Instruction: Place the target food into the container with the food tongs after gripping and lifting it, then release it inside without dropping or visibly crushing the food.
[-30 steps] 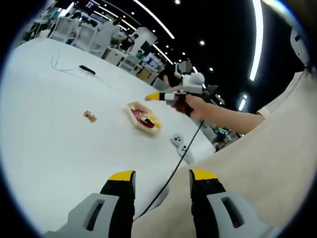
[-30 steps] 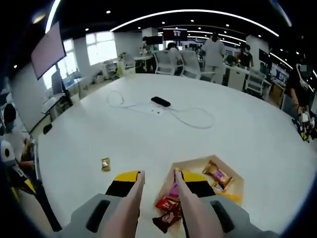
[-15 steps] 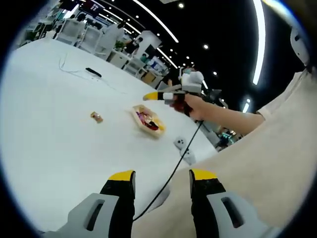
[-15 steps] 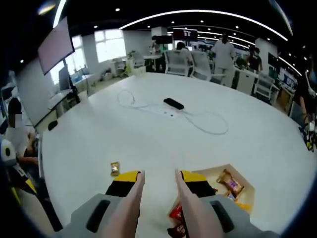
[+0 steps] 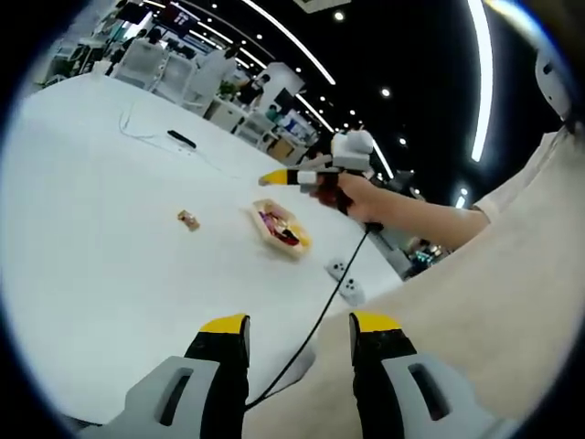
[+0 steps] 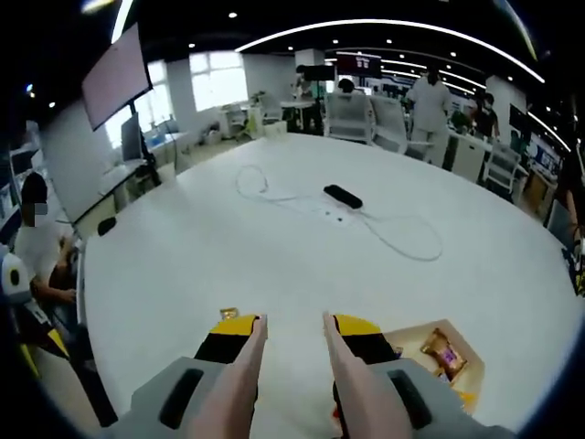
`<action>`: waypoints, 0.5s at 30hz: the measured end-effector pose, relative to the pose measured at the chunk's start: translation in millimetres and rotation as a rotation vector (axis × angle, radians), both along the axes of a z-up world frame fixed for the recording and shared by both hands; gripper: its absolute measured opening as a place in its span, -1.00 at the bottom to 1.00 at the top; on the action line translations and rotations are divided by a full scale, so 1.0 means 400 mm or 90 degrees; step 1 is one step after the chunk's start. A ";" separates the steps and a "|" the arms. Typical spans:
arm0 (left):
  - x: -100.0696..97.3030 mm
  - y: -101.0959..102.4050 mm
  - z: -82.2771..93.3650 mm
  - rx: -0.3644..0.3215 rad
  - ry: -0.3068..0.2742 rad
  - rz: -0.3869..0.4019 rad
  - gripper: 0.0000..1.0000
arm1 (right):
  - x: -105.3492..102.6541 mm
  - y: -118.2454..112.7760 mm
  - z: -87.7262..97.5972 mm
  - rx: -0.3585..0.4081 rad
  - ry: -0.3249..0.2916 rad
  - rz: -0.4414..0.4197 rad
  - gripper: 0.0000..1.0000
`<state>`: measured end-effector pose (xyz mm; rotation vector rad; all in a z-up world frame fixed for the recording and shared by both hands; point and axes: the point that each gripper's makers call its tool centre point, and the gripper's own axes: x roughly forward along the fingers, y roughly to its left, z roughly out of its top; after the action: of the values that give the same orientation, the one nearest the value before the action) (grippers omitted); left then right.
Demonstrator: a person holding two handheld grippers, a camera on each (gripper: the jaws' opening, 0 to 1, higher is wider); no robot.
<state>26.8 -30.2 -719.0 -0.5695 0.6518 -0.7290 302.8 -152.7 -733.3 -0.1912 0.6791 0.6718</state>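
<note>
Right gripper view: right gripper (image 6: 291, 331) carries food tongs (image 6: 242, 375), arms slightly apart, nothing between tips. Wrapped candy (image 6: 228, 314) lies on table (image 6: 183, 247) just beyond left tong tip, toward near edge; container (image 6: 437, 366) beside it, already holding sweets. Grip, lift, release all remain. Left gripper (image 5: 298, 323) jaws apart, empty, hovering off table edge

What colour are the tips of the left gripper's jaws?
Yellow, on black jaws of the left gripper; clearest in the left gripper view.

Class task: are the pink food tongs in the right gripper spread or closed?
Spread. The two pink tong arms show white table between their tips, nothing clamped.
</note>
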 end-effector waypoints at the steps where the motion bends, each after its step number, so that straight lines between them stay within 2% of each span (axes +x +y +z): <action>1: -0.001 0.004 0.000 0.001 0.000 0.003 -0.14 | -0.001 0.007 -0.001 0.001 0.001 0.003 -0.39; 15: -0.015 0.032 -0.005 -0.001 0.006 0.028 -0.14 | -0.003 0.067 -0.019 0.001 0.011 0.031 -0.39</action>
<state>20.9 -17.3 -721.1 -0.5880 0.6456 -0.6857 301.5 -125.8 -740.8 -0.2008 0.6928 0.7211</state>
